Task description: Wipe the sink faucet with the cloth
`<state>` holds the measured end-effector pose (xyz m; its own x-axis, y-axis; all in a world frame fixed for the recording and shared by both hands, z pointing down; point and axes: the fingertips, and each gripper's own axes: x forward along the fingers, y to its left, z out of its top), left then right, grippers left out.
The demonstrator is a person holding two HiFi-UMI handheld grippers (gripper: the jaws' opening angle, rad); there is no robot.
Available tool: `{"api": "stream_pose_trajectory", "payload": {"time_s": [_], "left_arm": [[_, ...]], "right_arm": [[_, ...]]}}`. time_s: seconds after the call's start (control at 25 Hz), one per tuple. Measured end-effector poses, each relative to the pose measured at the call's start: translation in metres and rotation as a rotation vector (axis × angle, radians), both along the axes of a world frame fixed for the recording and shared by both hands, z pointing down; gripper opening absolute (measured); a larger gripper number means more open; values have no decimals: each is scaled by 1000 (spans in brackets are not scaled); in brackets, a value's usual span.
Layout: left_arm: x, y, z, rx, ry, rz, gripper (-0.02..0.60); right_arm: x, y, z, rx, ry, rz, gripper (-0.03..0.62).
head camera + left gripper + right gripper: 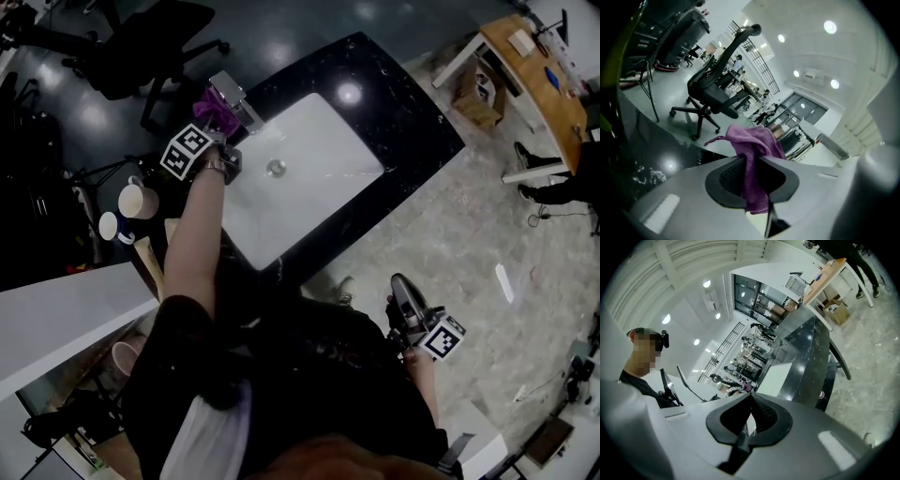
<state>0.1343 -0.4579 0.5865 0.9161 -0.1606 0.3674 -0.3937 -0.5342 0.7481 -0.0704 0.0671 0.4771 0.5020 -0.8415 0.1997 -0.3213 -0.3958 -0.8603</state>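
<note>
Hiding part of the faucet point(232, 94), the left claw point(221, 131) grips the purple cloth point(753, 140) beside it above the sink point(319, 150); contact unclear. The right claw point(751, 399) hangs clenched, empty, off the black worktop point(403, 103). An office chair point(141, 47) stands behind.

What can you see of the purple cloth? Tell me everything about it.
The purple cloth is a small, soft rag, seemingly microfibre, crumpled. The left gripper is shut on it: a bunch sticks out beyond the jaws, a strip hangs between them. In the head view it is right by the faucet; whether they touch is unclear.
</note>
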Motion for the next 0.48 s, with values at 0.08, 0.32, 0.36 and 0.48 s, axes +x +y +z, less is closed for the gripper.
{"api": "stream_pose_trajectory", "payload": {"time_s": [0.08,0.32,0.36,0.48], "left_arm": [[-2,0,17,33,-114,6,57],[-3,1,30,81,-289,39,55],[-4,0,33,87,-315,47,55],[-5,1,40,105,-393,60,55]], "right_arm": [[-2,2,0,-2,-1,0,11],[-6,10,-1,-4,8,-4,11],[-6,12,-2,-5,12,-4,11],[-8,14,-2,15,3,6,11]]}}
